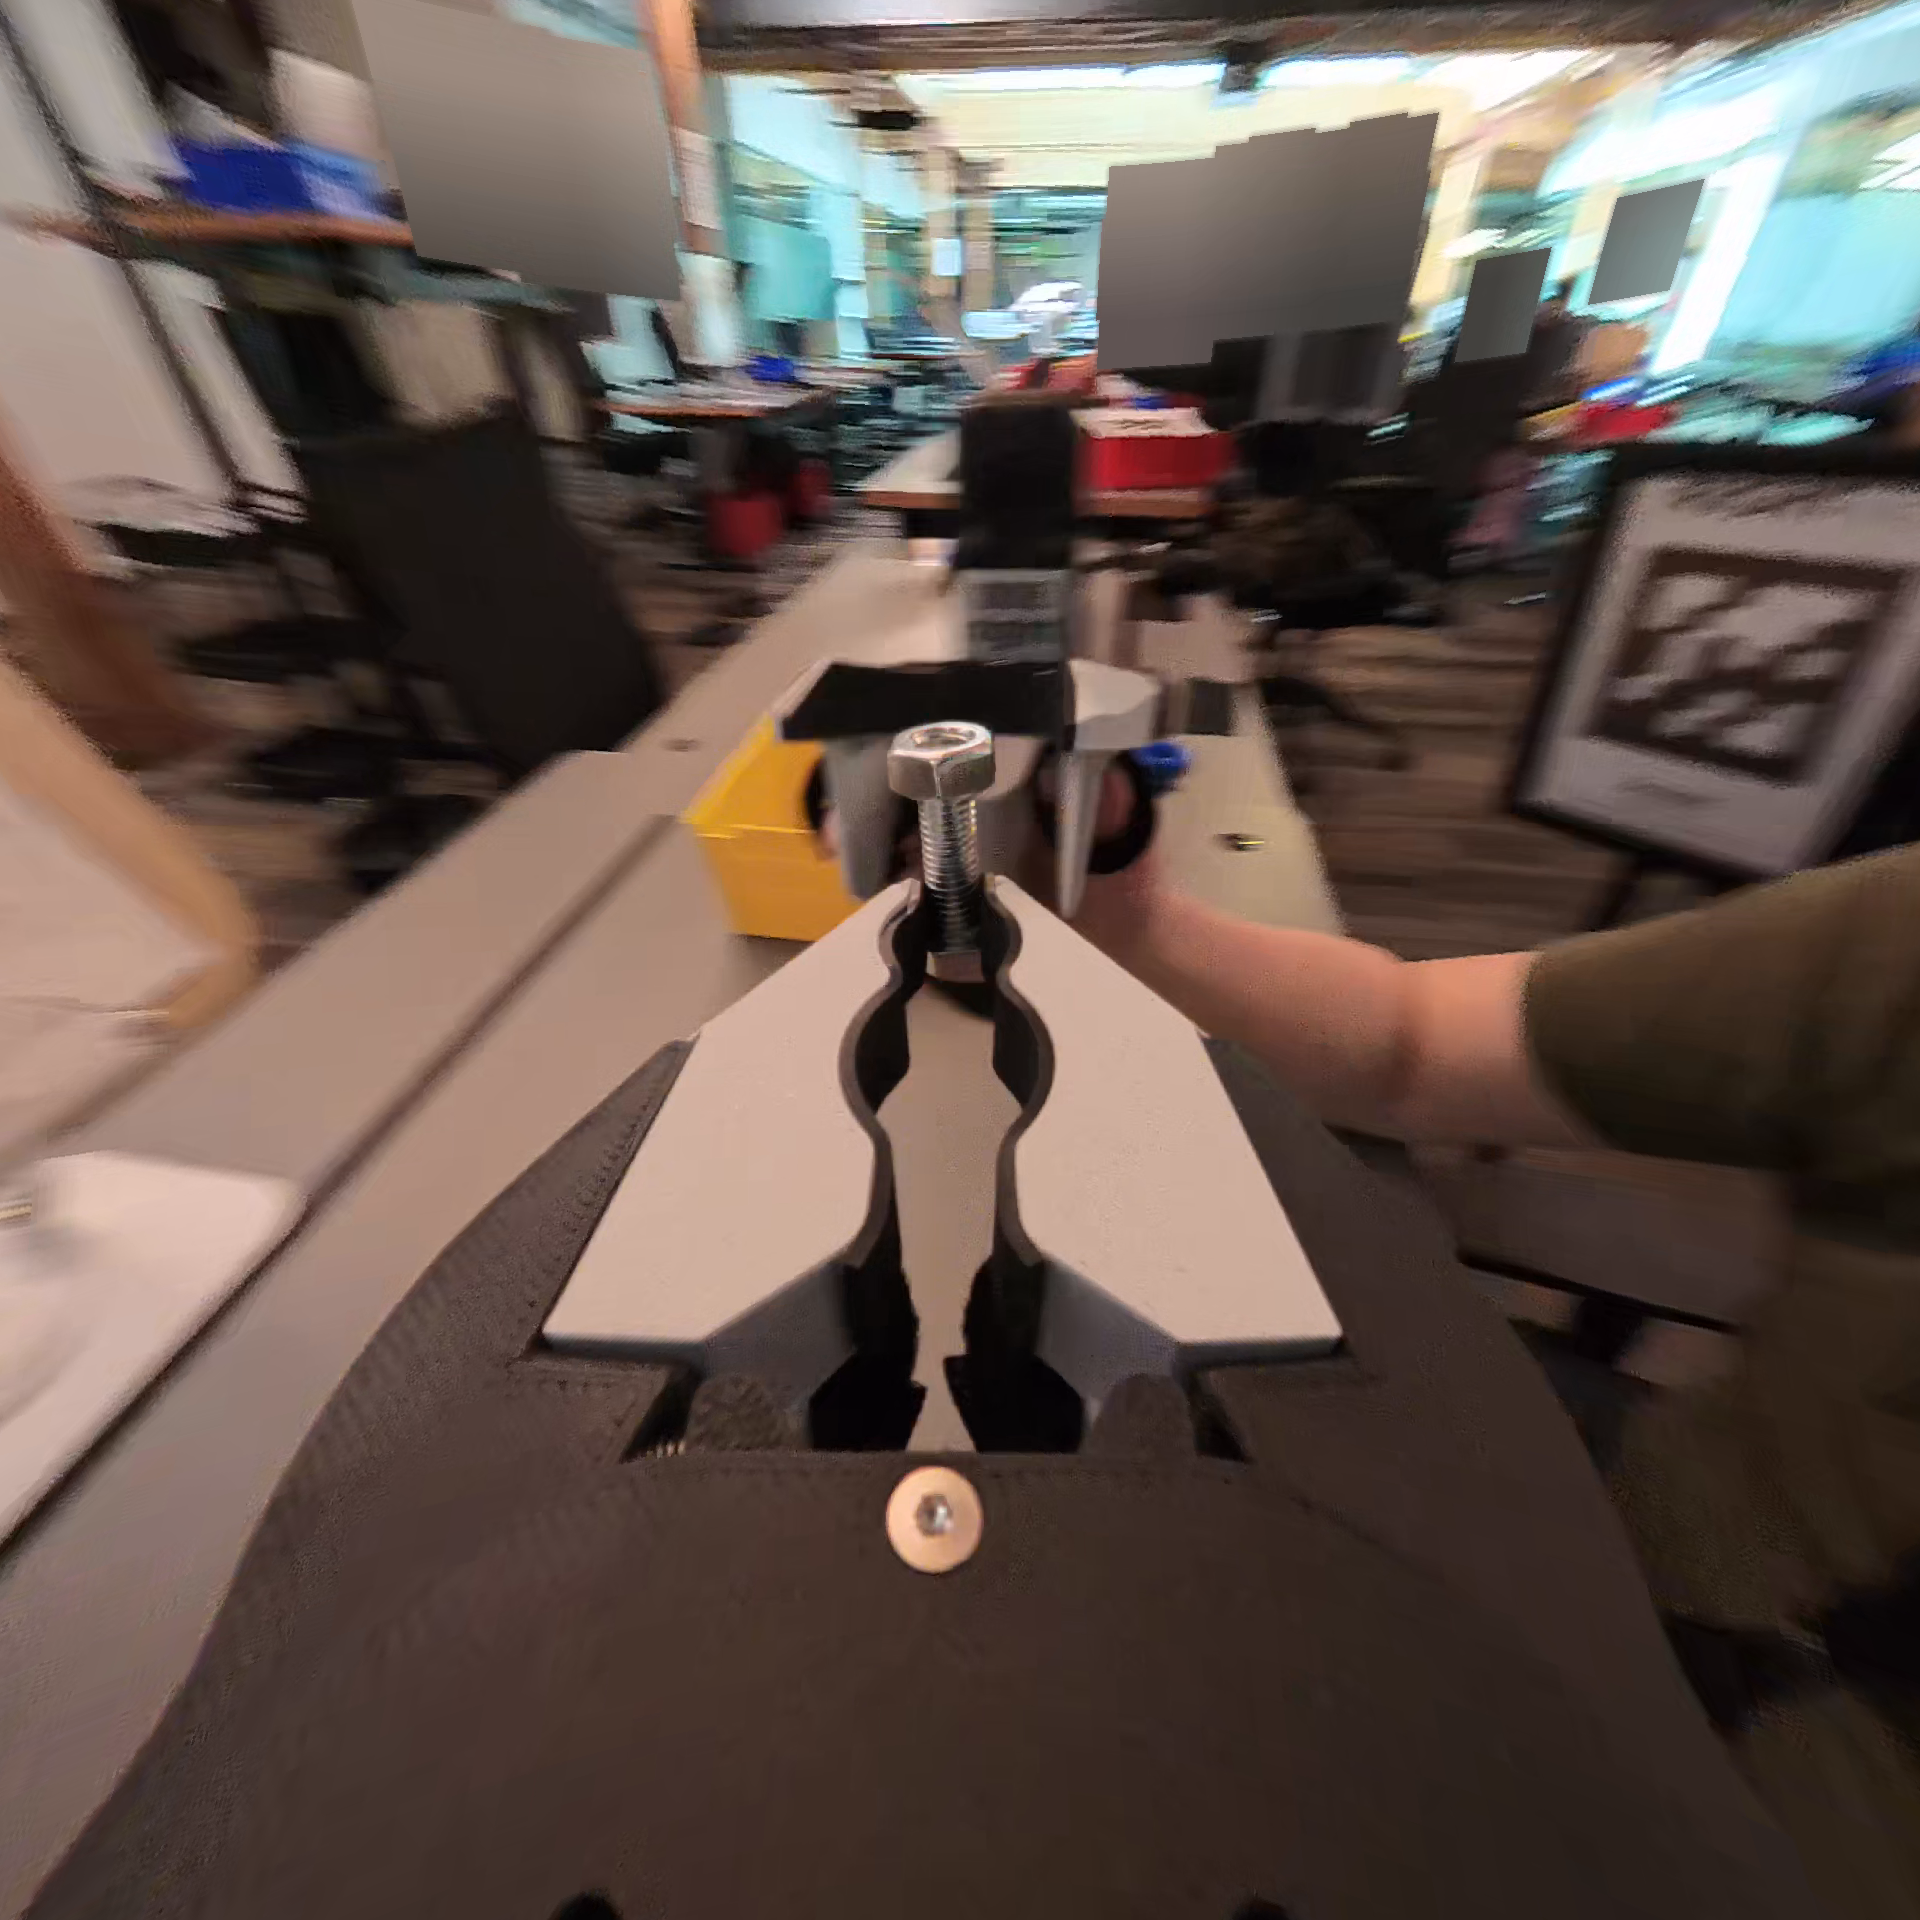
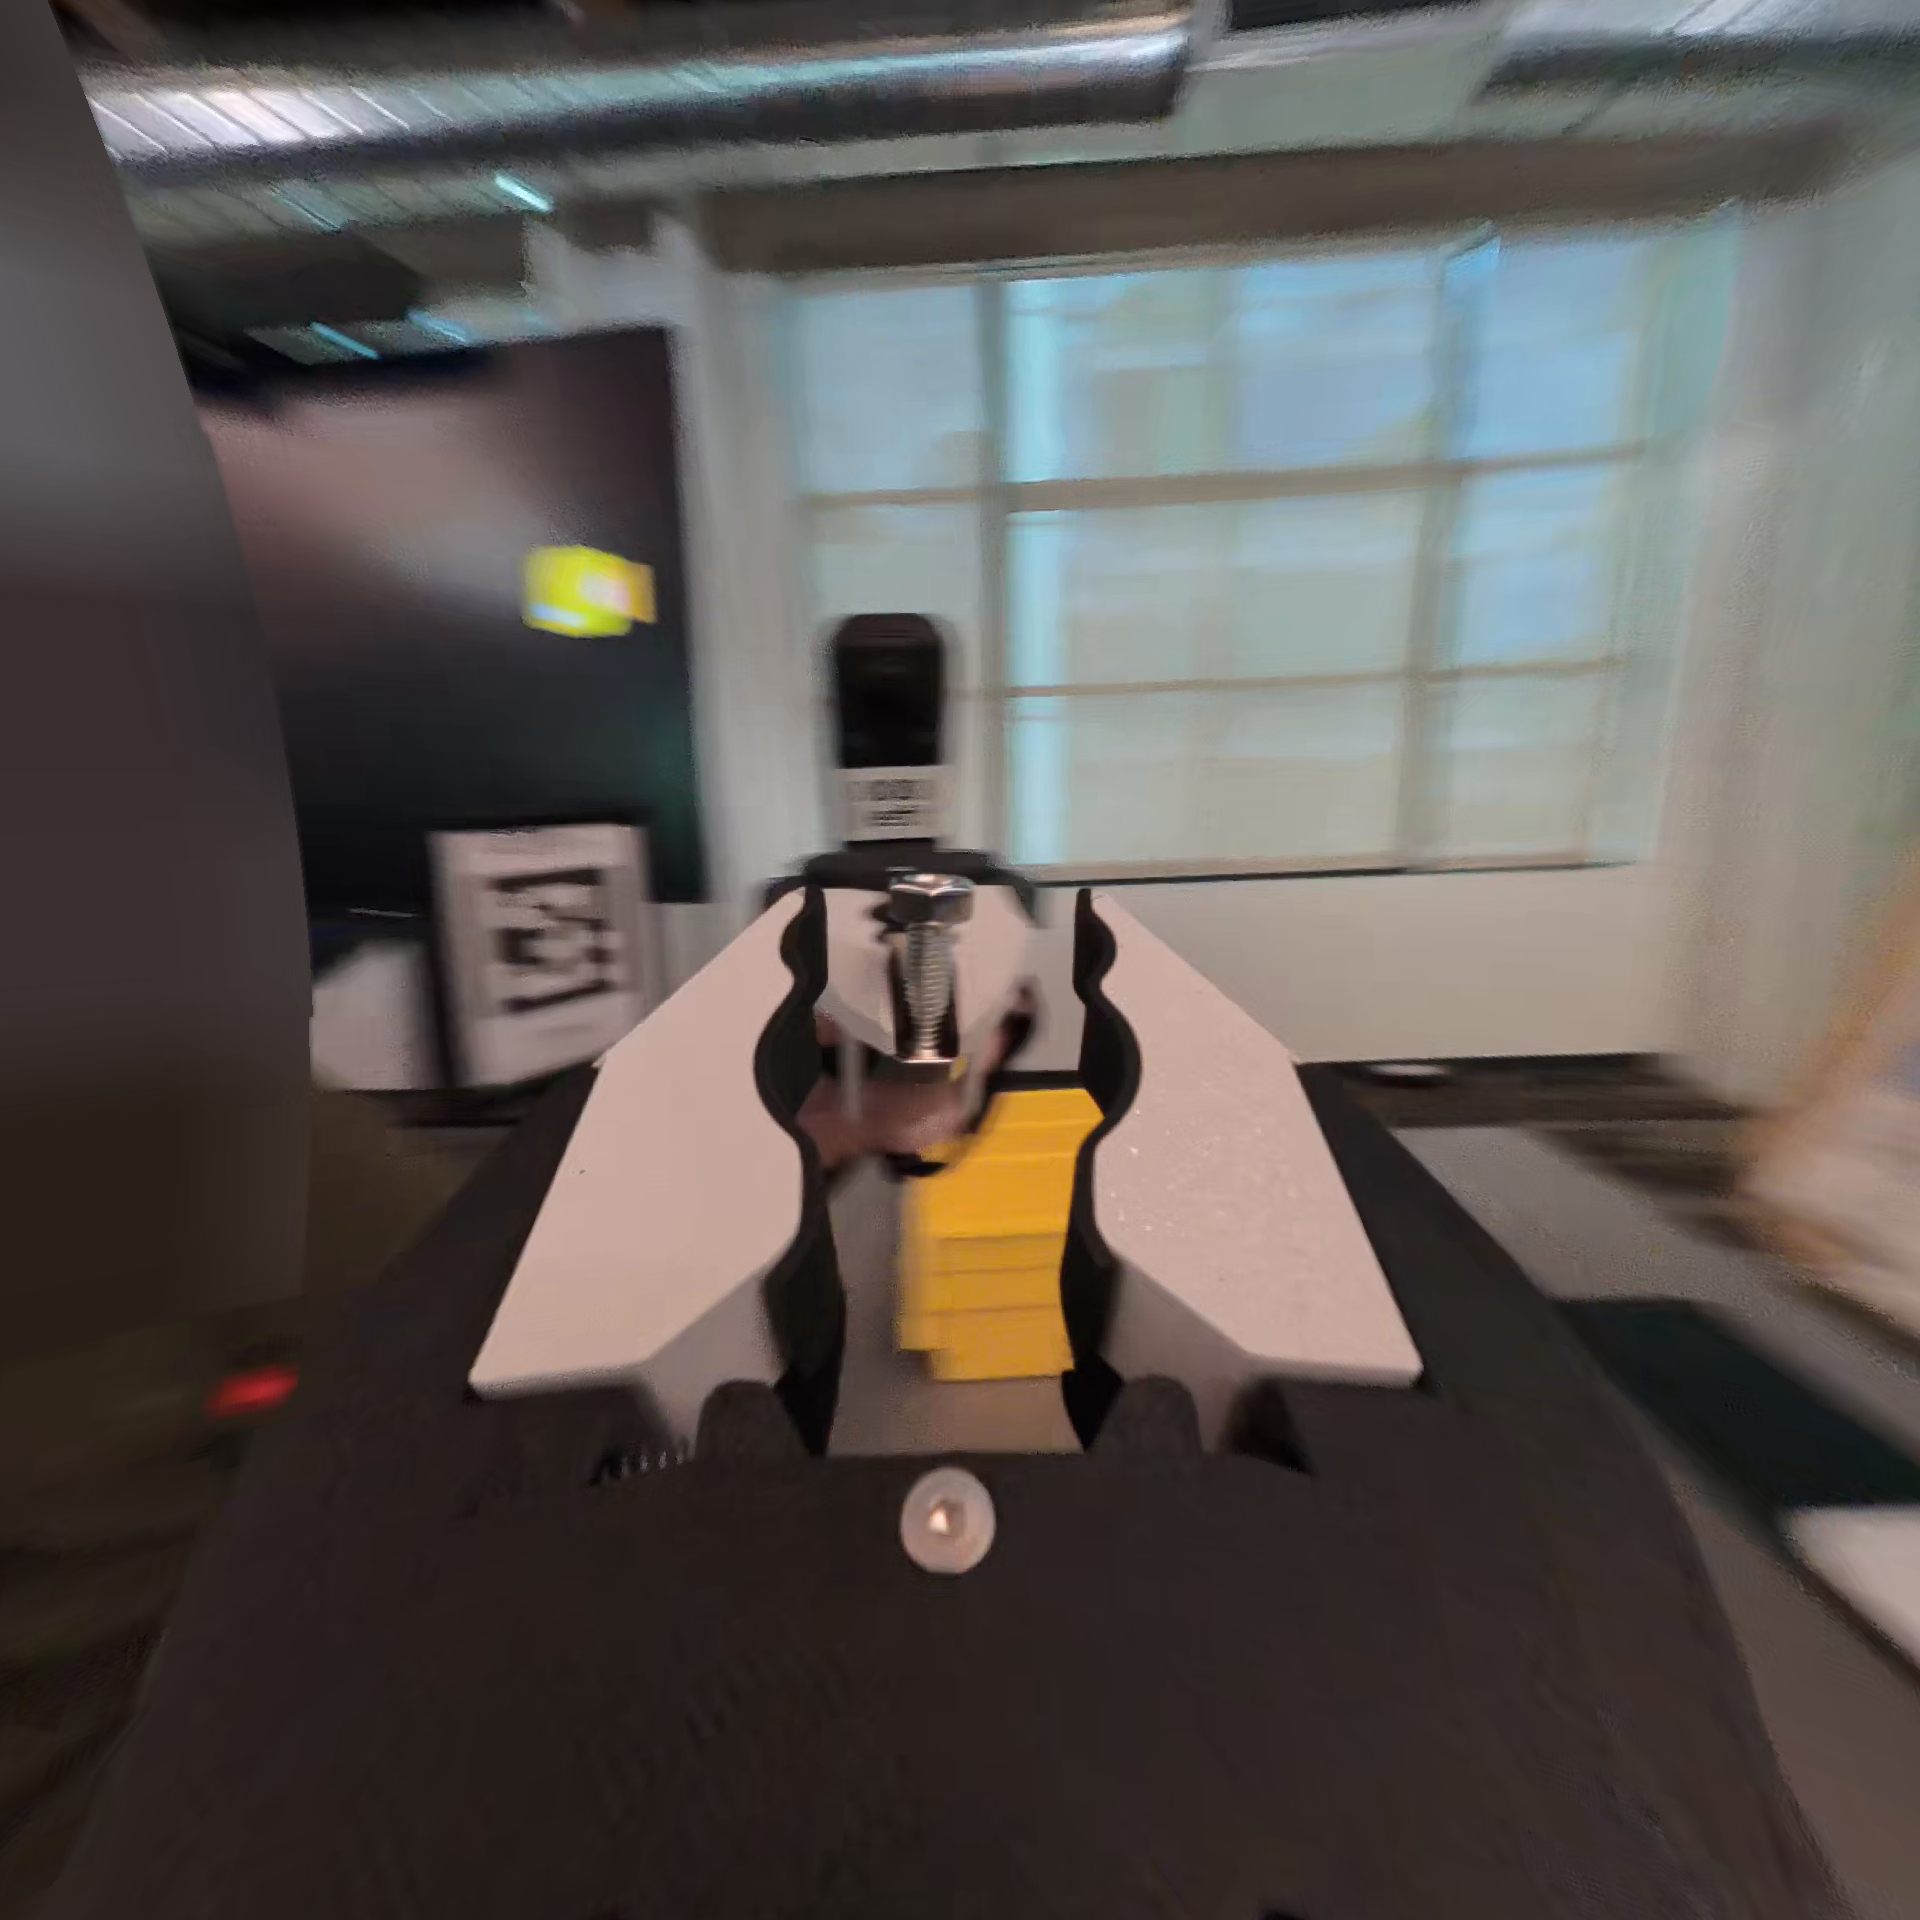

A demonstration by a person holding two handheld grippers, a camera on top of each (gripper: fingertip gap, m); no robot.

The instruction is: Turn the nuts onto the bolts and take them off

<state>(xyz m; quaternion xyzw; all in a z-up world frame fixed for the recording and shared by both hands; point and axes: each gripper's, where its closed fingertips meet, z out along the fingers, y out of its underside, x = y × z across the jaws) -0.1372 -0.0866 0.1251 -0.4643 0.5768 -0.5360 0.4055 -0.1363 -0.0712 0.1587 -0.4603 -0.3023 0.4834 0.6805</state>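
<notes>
My left gripper is shut on the threaded shank of a silver bolt and holds it upright above the table. A hex nut sits at the bolt's top end. My right gripper is open, with its jaws wide apart. It faces the left gripper, and the nut stands between its fingertips with a gap on each side. In the left wrist view the right gripper shows just behind the bolt. In the right wrist view the left gripper shows clamped on the bolt.
A yellow bin stands on the grey table below the grippers, and it also shows in the right wrist view. A person's forearm reaches in from the right. A framed marker board stands beyond the table. A white tray lies at the left edge.
</notes>
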